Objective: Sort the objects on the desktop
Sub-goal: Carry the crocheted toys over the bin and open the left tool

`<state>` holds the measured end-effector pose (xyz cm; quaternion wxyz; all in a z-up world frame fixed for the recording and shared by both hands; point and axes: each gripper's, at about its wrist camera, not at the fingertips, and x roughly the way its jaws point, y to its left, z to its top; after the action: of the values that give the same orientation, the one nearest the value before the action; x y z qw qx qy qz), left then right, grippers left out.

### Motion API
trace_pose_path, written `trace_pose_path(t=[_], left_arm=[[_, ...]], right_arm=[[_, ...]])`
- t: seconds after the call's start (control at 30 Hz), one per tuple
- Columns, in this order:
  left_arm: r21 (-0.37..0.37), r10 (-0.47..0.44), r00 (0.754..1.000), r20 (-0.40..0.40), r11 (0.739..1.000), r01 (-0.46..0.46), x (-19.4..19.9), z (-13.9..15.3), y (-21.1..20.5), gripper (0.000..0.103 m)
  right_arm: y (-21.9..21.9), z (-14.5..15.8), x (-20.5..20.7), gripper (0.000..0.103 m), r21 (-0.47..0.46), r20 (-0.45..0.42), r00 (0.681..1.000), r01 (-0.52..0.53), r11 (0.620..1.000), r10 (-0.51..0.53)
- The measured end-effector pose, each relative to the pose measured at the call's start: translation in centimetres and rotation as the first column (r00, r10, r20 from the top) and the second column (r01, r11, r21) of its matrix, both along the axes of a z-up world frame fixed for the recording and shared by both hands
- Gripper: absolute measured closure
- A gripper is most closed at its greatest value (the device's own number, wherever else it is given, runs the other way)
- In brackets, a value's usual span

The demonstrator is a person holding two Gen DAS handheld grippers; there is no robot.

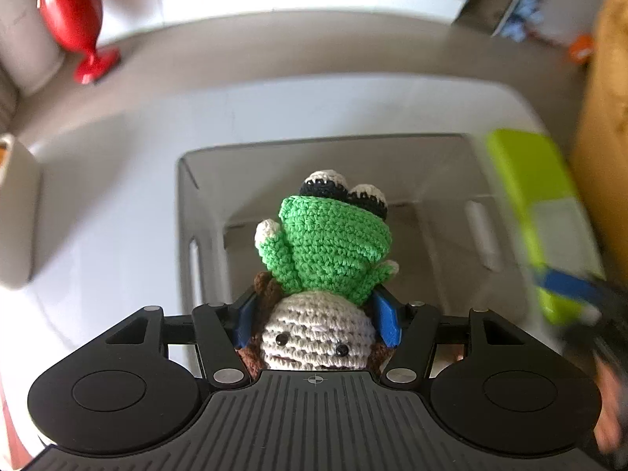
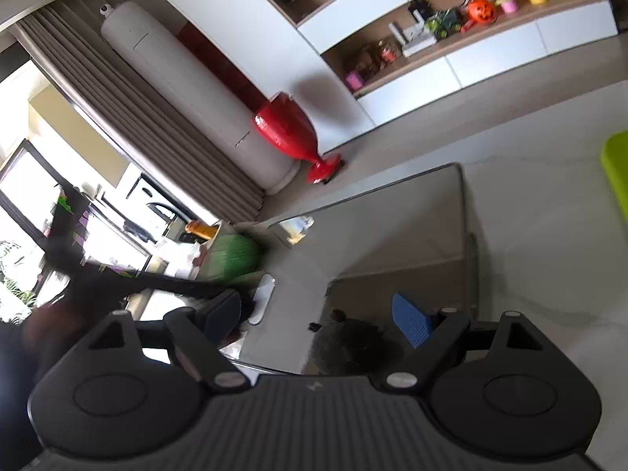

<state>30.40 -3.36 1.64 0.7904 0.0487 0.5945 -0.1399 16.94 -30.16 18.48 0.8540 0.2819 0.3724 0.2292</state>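
My left gripper (image 1: pixel 316 314) is shut on a crocheted toy (image 1: pixel 329 251), a green frog on top of a beige-faced doll with brown hair. It holds the toy above an open grey plastic bin (image 1: pixel 204 212) on the white table. In the right wrist view my right gripper (image 2: pixel 318 314) is open and empty, tilted over the same grey bin (image 2: pixel 463 212). A dark round object (image 2: pixel 353 345) lies in the bin. The green toy (image 2: pixel 235 255) shows blurred at the left of that view. A lime-green box (image 1: pixel 537 204) sits at the bin's right, blurred.
A red goblet-shaped vase (image 1: pixel 74 23) stands on the floor far left, beside a white cylinder (image 2: pixel 188 90). A beige container (image 1: pixel 15 212) stands on the table's left. A shelf unit with small toys (image 2: pixel 451 27) lines the far wall. A brown cardboard surface (image 1: pixel 608 125) is at right.
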Motion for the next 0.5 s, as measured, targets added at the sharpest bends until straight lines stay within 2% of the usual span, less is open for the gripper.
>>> trace_pose_path(t=[0.1, 0.23, 0.33, 0.43, 0.5], left_arm=[[0.054, 0.037, 0.998, -0.049, 0.998, -0.034, 3.7, -4.0, -1.2, 0.039], [0.105, 0.044, 0.996, -0.078, 0.994, -0.036, 5.8, -7.7, -2.3, 0.038], [0.150, 0.029, 0.998, -0.062, 0.988, -0.020, 6.2, -8.1, -2.5, 0.037], [0.147, 0.018, 0.998, -0.060, 0.989, -0.009, 6.4, -7.8, -2.0, 0.035], [0.138, 0.005, 0.999, -0.040, 0.990, 0.001, 6.2, -6.7, -2.1, 0.026]], right_arm=[[-1.6, 0.0, -1.2, 0.016, 0.012, 0.013, 0.999, 0.034, 0.999, -0.034], [-3.7, -0.8, -2.0, 0.012, 0.037, 0.010, 0.998, 0.060, 0.997, -0.061], [-4.4, -1.8, -1.6, 0.012, 0.041, -0.010, 0.998, 0.067, 0.997, -0.067], [-4.5, -2.9, -0.8, 0.012, 0.060, -0.040, 0.997, 0.063, 0.996, -0.061], [-4.2, -3.2, -0.5, 0.012, 0.062, -0.053, 0.997, 0.054, 0.997, -0.050]])
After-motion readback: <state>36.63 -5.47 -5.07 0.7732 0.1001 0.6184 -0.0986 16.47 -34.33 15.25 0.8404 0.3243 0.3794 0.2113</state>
